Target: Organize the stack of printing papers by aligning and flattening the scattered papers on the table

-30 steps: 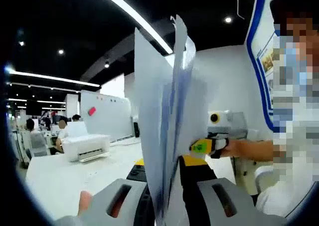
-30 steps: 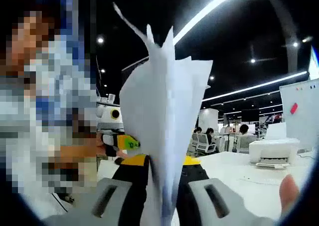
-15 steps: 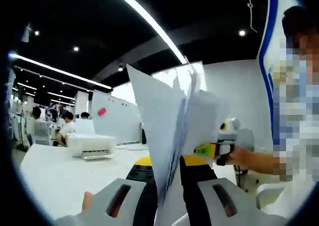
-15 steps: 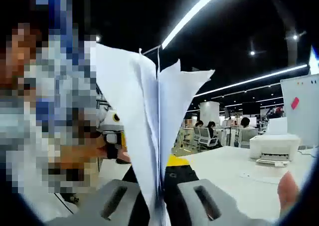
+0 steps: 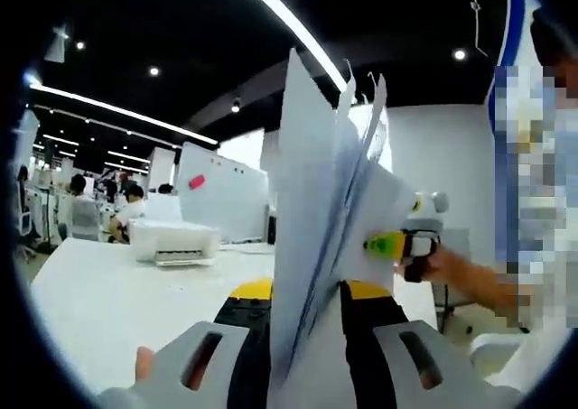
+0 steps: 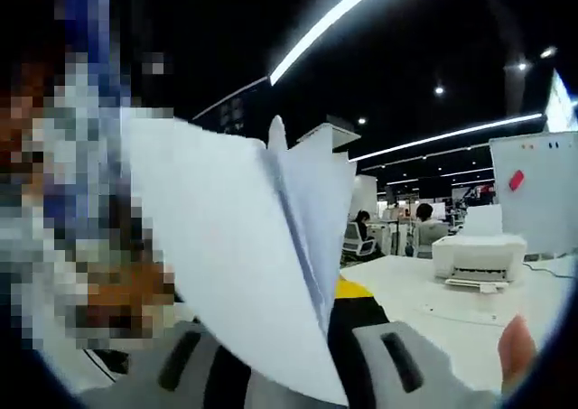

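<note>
papers [image 5: 321, 246] held up off the white table [image 5: 99, 301], sheets fanned and uneven at the top. left gripper [image 5: 302, 373] clamps one edge, right gripper [image 6: 298, 373] clamps the other. white printer [image 5: 172, 242] sits far back on table.

No legible text anywhere. Papers [image 5: 316, 246] blank. Printer [image 6: 477, 260] shows no readable brand. Whiteboard [image 5: 221, 197] markings, wall poster [image 5: 515, 30] too blurred to read.

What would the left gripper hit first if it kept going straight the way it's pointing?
Nothing new: the left gripper is already shut on the paper stack. Beyond the sheets probably open air above the white table; depth is unclear.
</note>
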The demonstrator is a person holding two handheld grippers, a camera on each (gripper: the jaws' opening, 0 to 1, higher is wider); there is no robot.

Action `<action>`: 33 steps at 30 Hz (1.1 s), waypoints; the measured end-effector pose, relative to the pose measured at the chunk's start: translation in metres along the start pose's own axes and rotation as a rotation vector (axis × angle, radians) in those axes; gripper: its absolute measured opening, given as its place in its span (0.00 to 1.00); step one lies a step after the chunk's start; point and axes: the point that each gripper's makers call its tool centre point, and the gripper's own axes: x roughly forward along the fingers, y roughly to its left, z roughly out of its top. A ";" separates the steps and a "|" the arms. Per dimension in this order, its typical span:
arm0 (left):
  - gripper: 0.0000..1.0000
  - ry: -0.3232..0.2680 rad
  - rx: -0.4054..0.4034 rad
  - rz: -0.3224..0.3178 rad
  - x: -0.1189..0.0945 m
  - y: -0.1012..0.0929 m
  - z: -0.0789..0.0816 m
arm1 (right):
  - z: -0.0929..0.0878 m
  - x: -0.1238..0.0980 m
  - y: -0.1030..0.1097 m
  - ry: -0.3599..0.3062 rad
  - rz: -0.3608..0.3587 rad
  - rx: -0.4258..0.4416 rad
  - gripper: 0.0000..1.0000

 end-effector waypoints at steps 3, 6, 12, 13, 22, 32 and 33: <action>0.30 0.077 0.044 -0.025 0.004 -0.008 -0.019 | 0.004 0.003 0.002 0.001 0.020 0.002 0.03; 0.31 0.090 0.036 -0.031 0.000 -0.008 -0.022 | 0.011 0.006 0.005 0.008 0.047 0.021 0.00; 0.37 0.093 -0.005 -0.035 0.000 -0.005 -0.020 | 0.017 0.011 0.008 0.000 0.083 0.003 0.36; 0.36 0.112 -0.004 -0.045 -0.001 -0.007 -0.023 | 0.015 0.011 0.006 0.019 0.075 -0.005 0.35; 0.36 0.156 -0.020 -0.074 0.019 -0.016 -0.033 | 0.026 0.018 0.005 0.039 0.068 -0.004 0.31; 0.25 0.175 -0.074 -0.074 0.029 -0.016 -0.039 | 0.027 0.029 -0.003 0.047 0.021 -0.034 0.43; 0.20 0.183 -0.053 -0.075 0.027 -0.016 -0.041 | 0.027 0.027 -0.006 0.044 0.002 -0.039 0.42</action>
